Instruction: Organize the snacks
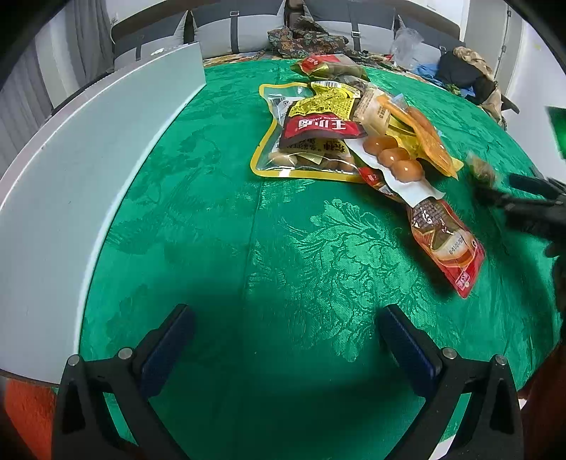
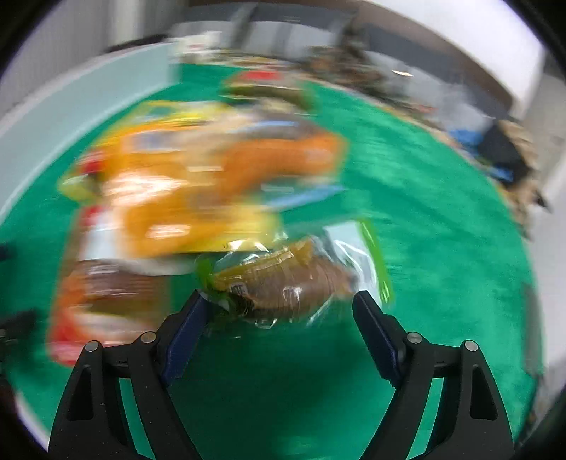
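A pile of snack packets (image 1: 318, 131) lies on the green tablecloth (image 1: 219, 226); among them are a red-labelled pouch (image 1: 320, 129), a pack of three brown eggs (image 1: 392, 155) and a red and orange packet (image 1: 449, 244). My left gripper (image 1: 286, 311) hangs open over bare cloth, short of the pile. The right wrist view is motion-blurred, but a clear-wrapped brown snack with a green edge (image 2: 283, 279) stays sharp between the fingers of my right gripper (image 2: 279, 299), which is shut on it. From the left wrist view, the right gripper (image 1: 495, 191) shows blurred at the right edge.
A white panel (image 1: 70, 198) runs along the table's left side. Behind the table are a grey sofa (image 1: 226, 32), patterned cloth (image 1: 304, 39), a plastic bag (image 1: 406, 42) and dark clothing (image 1: 467, 70). Open green cloth lies near the front.
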`<action>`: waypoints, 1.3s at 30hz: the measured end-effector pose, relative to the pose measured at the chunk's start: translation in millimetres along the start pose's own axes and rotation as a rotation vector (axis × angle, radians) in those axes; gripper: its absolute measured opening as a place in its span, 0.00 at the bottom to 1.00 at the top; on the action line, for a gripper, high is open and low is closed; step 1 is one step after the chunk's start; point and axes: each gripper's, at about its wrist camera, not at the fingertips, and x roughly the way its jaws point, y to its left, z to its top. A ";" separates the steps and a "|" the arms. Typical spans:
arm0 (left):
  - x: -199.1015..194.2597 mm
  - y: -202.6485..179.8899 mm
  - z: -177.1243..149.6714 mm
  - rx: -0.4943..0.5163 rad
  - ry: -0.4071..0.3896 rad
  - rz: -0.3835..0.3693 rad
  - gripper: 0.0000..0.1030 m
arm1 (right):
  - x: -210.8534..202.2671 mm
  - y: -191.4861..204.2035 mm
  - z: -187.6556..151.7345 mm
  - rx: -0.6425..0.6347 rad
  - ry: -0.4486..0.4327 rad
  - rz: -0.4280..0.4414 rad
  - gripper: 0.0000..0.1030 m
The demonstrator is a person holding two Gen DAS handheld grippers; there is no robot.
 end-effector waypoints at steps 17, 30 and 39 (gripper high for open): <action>-13.0 -39.1 39.9 -0.055 0.028 -0.184 1.00 | -28.6 -105.6 -72.1 0.345 -0.050 0.034 0.84; 42.2 -101.6 79.4 0.018 0.117 0.005 1.00 | -25.9 -95.6 -76.0 0.301 -0.034 0.014 0.85; 35.1 -66.8 66.3 -0.019 0.131 0.016 1.00 | -26.0 -95.7 -76.1 0.301 -0.034 0.014 0.85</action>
